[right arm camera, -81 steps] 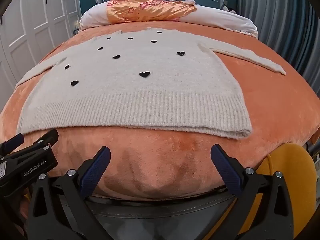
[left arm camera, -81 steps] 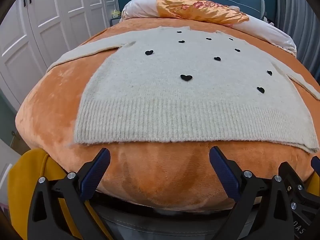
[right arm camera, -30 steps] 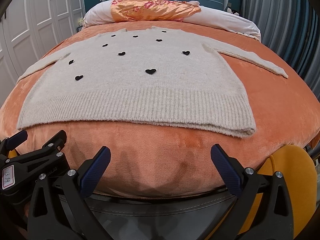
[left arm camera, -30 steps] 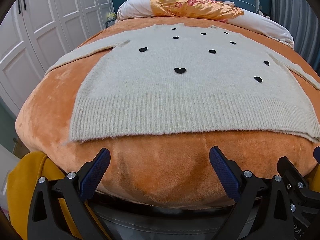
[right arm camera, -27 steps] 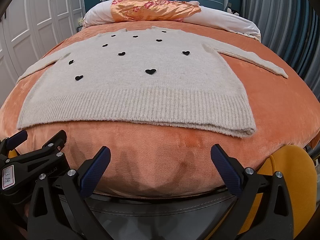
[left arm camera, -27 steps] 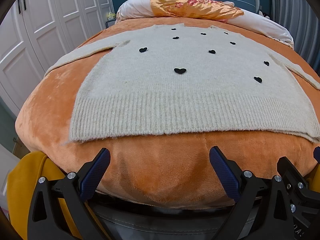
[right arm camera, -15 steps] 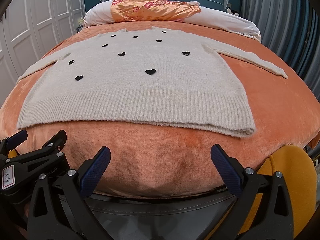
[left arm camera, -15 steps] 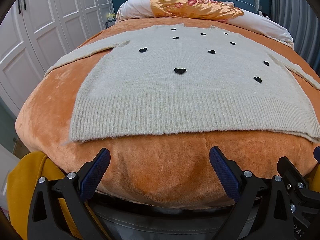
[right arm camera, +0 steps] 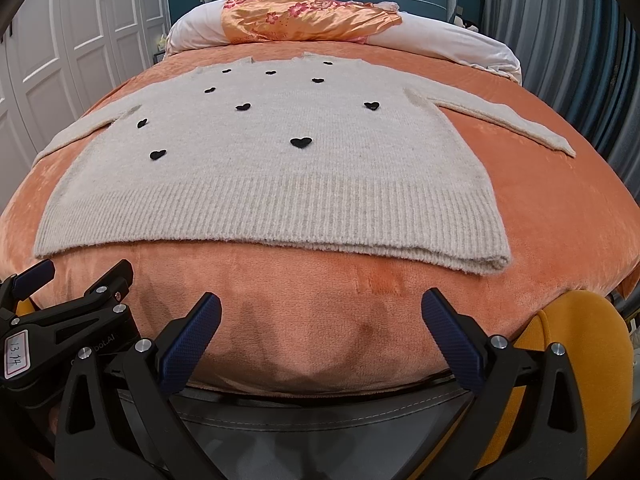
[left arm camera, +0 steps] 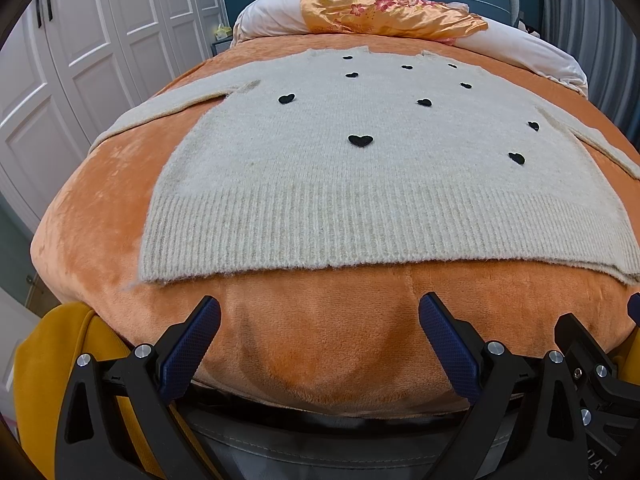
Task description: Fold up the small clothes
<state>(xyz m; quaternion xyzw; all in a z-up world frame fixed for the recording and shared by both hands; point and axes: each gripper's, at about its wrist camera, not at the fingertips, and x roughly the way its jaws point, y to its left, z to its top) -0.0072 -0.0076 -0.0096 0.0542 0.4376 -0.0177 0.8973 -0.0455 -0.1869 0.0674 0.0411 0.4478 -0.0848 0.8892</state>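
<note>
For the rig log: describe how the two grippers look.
Left gripper and right gripper match: black angular frames with silver screws, jaws faced with textured dark-blue pads. The left one, seen from the right wrist, carries a white label reading 13.14.

Orange blanket (left arm camera: 100,200), floral pillow (right arm camera: 304,16), seemingly white wardrobe doors (left arm camera: 92,40)

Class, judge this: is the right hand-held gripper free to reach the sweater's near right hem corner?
Probably yes: the right hand-held gripper is open, and only bare orange blanket lies before the sweater corner.
</note>
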